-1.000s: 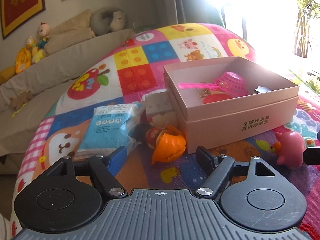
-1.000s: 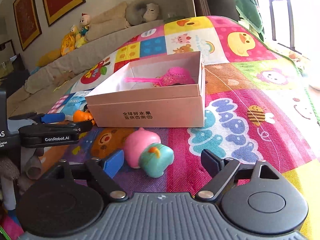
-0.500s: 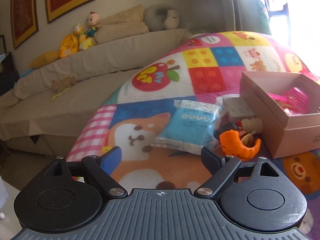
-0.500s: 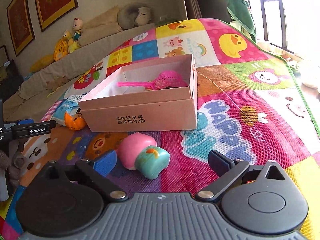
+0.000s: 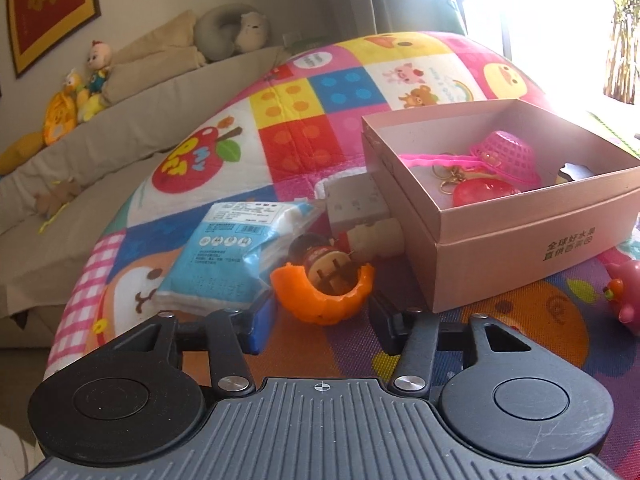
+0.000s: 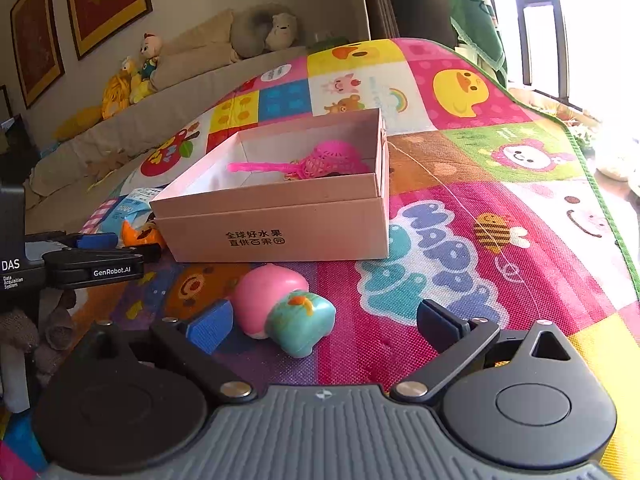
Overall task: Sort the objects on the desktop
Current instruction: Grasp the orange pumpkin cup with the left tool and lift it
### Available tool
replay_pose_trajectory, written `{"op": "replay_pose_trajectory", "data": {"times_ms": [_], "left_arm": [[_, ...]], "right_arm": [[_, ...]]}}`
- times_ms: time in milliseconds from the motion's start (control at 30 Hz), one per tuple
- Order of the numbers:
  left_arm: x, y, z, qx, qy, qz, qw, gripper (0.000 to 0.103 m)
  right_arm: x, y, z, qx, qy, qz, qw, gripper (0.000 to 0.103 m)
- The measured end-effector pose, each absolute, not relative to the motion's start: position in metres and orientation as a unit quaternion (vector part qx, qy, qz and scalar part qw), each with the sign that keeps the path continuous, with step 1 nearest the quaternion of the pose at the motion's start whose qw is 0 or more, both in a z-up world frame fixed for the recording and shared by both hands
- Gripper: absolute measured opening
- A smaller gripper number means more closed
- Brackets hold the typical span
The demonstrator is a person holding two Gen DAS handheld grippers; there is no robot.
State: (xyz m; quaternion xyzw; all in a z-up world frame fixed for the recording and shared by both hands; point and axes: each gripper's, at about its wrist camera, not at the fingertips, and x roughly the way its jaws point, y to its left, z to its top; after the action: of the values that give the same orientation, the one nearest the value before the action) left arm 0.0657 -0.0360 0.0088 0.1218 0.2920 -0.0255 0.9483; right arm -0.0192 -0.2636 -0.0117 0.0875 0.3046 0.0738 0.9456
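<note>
A pink cardboard box (image 5: 508, 236) (image 6: 280, 220) sits on the colourful play mat and holds a pink mesh basket (image 5: 506, 156) (image 6: 332, 158) and a red keychain toy (image 5: 480, 192). My left gripper (image 5: 320, 324) is open, its fingers on either side of an orange toy shell (image 5: 324, 294) with a small figure in it. A blue tissue pack (image 5: 228, 252) lies left of that. My right gripper (image 6: 324, 328) is open just behind a pink and teal toy (image 6: 284, 312). The left gripper (image 6: 116, 250) shows at the left of the right wrist view.
A beige power strip (image 5: 356, 204) lies behind the orange toy against the box. A pink toy (image 5: 624, 292) sits at the right edge of the left wrist view. A beige sofa (image 6: 160, 120) with plush toys stands beyond the mat.
My left gripper swung left away from the box, then back and closer to the orange toy. My right gripper opened wider and moved slightly toward the pink and teal toy.
</note>
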Motion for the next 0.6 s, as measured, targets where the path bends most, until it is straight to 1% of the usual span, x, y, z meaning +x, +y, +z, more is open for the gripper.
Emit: {"op": "replay_pose_trajectory", "data": {"times_ms": [33,100,233,267,300,333,367,400,500,600], "left_arm": [[0.063,-0.036,0.01,0.124,0.291,-0.031,0.948,0.047],[0.054,-0.033,0.012,0.122,0.296,-0.039,0.946,0.027],[0.032,-0.022,0.018,0.105,0.308,-0.053,0.944,0.027],[0.028,-0.019,0.019,0.101,0.311,-0.055,0.944,0.028],[0.026,-0.017,0.02,0.098,0.311,-0.055,0.944,0.034],[0.027,-0.016,0.02,0.098,0.308,-0.051,0.945,0.041],[0.028,-0.016,0.021,0.099,0.304,-0.042,0.947,0.058],[0.031,-0.017,0.021,0.1,0.299,-0.035,0.948,0.066],[0.048,-0.022,0.019,0.093,0.3,-0.033,0.949,0.07],[0.065,-0.031,0.012,0.102,0.3,-0.025,0.948,0.07]], "right_arm": [[-0.019,-0.264,-0.012,0.089,0.305,0.074,0.945,0.099],[-0.019,-0.265,-0.012,0.091,0.304,0.073,0.945,0.1],[-0.02,-0.265,-0.012,0.094,0.301,0.073,0.946,0.1],[-0.02,-0.265,-0.012,0.094,0.3,0.073,0.946,0.101],[-0.02,-0.265,-0.012,0.094,0.3,0.073,0.946,0.101],[-0.02,-0.265,-0.012,0.094,0.3,0.074,0.946,0.101],[-0.02,-0.265,-0.012,0.093,0.301,0.073,0.946,0.101],[-0.02,-0.264,-0.012,0.091,0.301,0.072,0.947,0.101],[-0.021,-0.263,-0.012,0.086,0.3,0.068,0.948,0.101],[-0.021,-0.262,-0.011,0.084,0.299,0.066,0.948,0.101]]}}
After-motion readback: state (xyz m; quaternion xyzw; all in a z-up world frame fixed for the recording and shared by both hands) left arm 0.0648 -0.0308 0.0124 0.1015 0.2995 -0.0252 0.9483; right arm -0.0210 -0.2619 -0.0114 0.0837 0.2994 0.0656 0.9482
